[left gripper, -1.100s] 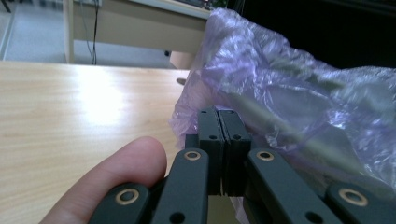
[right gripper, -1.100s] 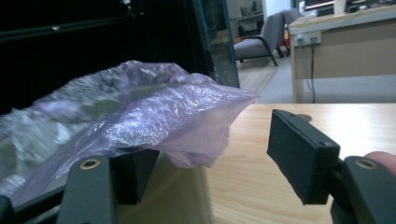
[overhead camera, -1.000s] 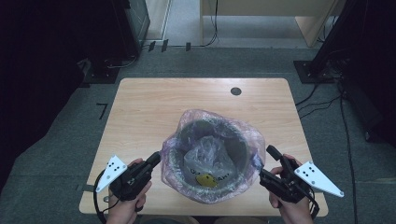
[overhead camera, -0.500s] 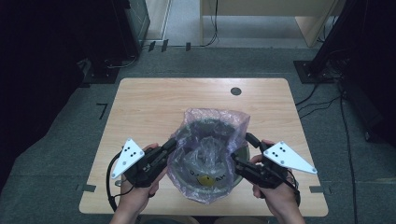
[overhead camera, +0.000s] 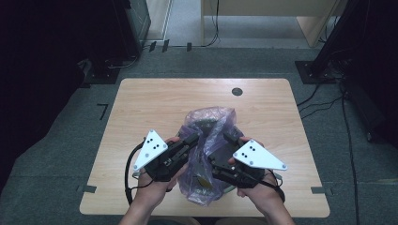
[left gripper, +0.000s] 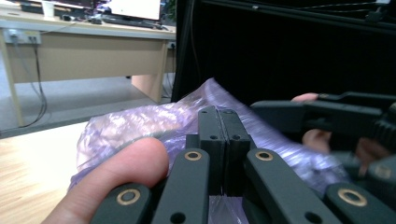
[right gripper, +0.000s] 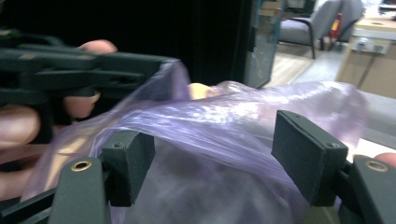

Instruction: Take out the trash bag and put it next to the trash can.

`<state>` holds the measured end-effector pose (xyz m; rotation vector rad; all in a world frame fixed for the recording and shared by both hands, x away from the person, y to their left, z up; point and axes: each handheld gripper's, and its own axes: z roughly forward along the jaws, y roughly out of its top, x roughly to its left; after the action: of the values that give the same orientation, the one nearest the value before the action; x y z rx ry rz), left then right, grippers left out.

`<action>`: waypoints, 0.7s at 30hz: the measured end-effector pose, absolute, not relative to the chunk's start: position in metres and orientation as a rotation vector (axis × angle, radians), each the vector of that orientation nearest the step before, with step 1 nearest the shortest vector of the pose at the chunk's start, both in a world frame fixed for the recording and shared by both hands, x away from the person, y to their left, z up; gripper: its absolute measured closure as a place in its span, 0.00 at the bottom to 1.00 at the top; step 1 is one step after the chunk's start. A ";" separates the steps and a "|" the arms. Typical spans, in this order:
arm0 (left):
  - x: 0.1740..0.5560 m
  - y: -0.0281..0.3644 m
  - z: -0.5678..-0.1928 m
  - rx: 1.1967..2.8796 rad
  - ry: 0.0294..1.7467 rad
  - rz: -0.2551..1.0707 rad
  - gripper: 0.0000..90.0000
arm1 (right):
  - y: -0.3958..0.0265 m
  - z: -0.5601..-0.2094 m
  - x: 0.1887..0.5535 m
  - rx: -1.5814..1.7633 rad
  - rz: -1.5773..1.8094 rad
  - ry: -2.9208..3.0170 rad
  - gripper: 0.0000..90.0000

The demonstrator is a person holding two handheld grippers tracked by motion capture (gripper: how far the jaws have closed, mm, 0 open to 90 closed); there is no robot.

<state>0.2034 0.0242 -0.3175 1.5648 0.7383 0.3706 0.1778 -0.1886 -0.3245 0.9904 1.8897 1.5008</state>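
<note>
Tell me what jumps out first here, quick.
The crumpled purple bag at the near middle of the table, bunched up between the two hands. The left gripper is shut on its film, while the right gripper has just been opening, jaws apart with the bag between them. Two white three-cornered plates flank the bag in the high view.

The plastic bag stands on the desk between the two claws: the left claw touches its left side, the right claw its right. Beyond both claws, a round grommet sits near the desk's far edge.
</note>
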 end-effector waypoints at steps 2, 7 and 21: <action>0.203 0.023 -0.315 1.560 0.733 0.362 1.00 | -0.184 -0.325 0.179 0.963 1.500 1.911 0.33; 0.198 0.021 -0.312 1.560 0.708 0.339 1.00 | -0.178 -0.325 0.183 0.936 1.481 1.924 0.33; 0.179 0.026 -0.305 1.526 0.620 0.283 1.00 | -0.165 -0.321 0.177 0.783 1.447 1.824 0.91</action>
<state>0.1794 0.0260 -0.3050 1.5264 0.6198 0.2828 0.1769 -0.1646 -0.3206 0.7832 1.8240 1.4466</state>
